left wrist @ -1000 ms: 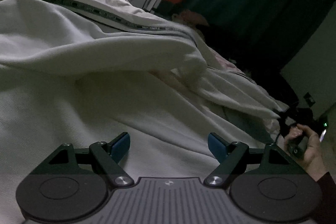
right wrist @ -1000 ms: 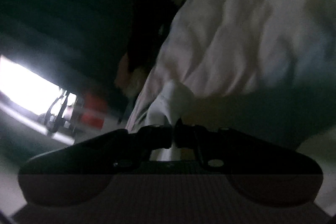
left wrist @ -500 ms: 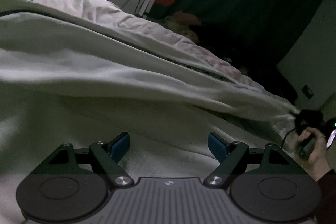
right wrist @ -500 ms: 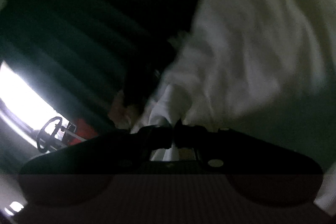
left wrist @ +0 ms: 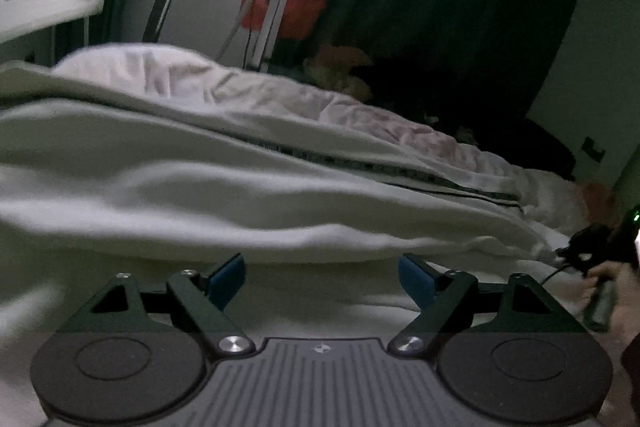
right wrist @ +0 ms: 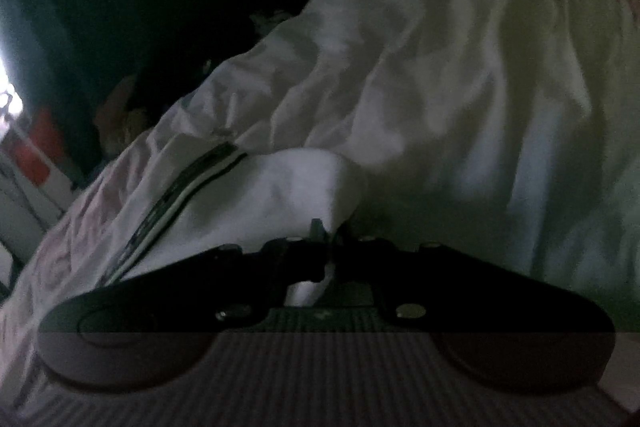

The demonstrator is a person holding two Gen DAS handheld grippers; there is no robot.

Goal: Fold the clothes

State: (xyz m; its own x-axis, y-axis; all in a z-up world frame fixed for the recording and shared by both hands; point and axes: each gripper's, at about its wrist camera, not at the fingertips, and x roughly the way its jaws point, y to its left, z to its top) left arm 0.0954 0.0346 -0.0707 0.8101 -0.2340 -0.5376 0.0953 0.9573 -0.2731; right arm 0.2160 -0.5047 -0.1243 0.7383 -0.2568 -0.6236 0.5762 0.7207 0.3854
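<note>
Right tongs (right wrist: 326,239) pinching white garment (right wrist: 280,195); left tongs (left wrist: 320,277) agape.

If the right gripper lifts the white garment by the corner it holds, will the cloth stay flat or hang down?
The white garment will probably hang down limp: it already lies in soft folds. The right gripper pinches only a small corner, so the rest likely drags on the bed. It seems bulky, perhaps heavy for one pinch; the open left gripper could help.

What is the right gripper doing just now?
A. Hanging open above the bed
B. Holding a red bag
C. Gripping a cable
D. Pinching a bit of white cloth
D: the right gripper is shut on a fold of the white garment.
</note>
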